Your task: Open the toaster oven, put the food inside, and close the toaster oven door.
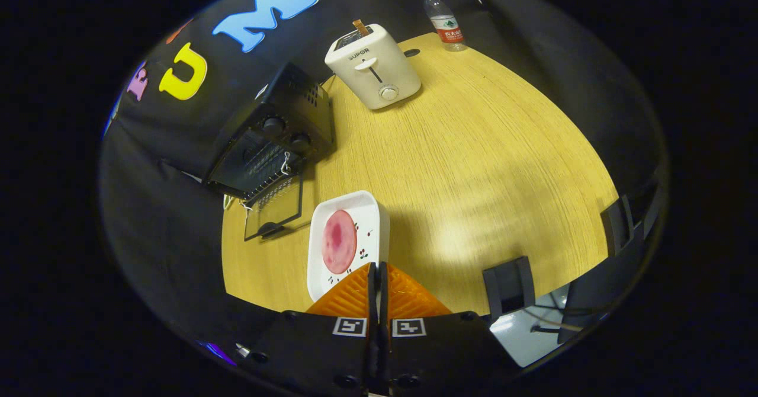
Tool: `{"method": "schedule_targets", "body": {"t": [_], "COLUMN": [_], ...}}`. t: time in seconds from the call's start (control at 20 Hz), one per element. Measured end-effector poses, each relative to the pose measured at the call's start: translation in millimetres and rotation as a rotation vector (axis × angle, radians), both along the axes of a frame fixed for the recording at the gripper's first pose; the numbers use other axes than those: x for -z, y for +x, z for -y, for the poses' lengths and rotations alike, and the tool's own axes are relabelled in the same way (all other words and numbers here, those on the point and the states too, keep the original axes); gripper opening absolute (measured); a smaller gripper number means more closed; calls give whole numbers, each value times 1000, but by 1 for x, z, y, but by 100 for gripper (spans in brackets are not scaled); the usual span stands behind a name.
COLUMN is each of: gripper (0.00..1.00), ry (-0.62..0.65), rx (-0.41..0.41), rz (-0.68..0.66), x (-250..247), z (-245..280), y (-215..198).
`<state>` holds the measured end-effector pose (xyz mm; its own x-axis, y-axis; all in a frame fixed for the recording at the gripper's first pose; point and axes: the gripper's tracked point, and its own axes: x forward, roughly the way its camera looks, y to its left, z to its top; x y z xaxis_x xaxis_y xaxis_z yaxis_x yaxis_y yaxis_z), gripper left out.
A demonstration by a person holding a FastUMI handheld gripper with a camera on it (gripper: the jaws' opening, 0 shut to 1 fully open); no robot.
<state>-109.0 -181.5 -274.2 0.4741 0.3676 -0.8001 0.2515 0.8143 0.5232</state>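
My claw (377, 278) is pinched shut w/ nothing in it, hanging above the near rim of the white plate (379, 219). Pink food slice (339, 241) sits on that plate, right beside the toaster oven (278, 142) — door (273, 212) already down on the counter (474, 166), so loading's next imo.

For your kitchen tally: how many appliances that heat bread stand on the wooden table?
2. The black toaster oven, door open, stands beyond the white plate near the wall. The white toaster stands farther back, near the water bottle. The gripper is shut, holding nothing.
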Motion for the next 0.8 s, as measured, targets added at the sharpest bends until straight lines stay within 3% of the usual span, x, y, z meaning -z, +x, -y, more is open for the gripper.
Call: {"method": "schedule_targets", "body": {"t": [0.25,0.5,0.8], "gripper": [2,2,2], "ry": [138,250,316], "rx": [106,90,29], "rz": [53,109,115], "x": [-35,-69,-73], "z": [-25,-76,-135], "y": [-2,15,58]}}
